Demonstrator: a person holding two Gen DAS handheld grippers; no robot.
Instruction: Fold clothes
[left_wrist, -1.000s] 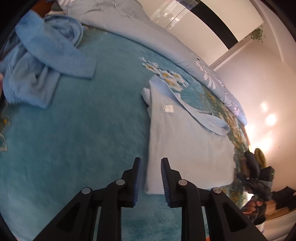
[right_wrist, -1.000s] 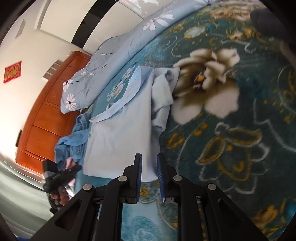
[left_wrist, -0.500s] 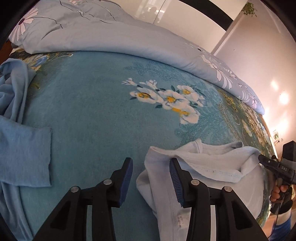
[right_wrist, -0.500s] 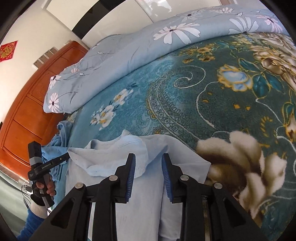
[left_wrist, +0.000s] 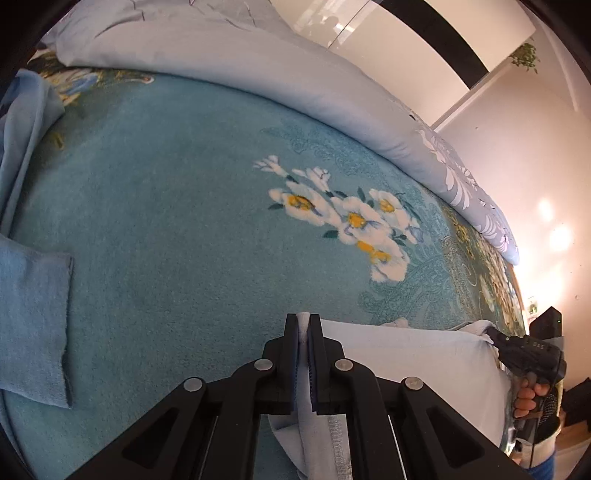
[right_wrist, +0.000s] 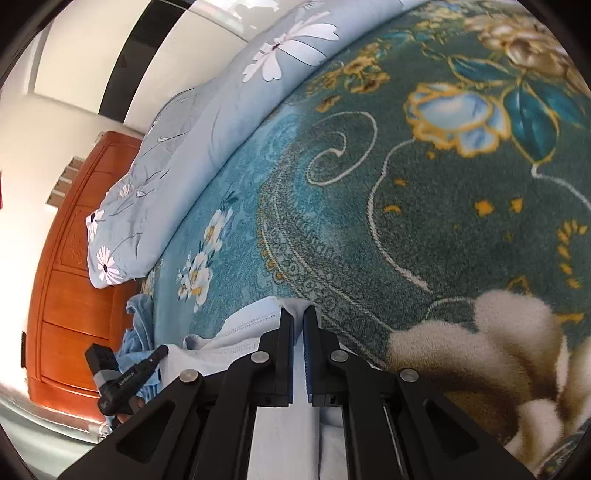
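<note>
Left wrist view: two claws, left claw (left_wrist: 303, 325) and right claw (right_wrist: 298, 319), one pale garment (left_wrist: 413, 354).

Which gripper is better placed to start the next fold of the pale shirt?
Neither clearly: the left gripper and right gripper are each shut on a far corner of the shirt, so probably both pull together.
</note>
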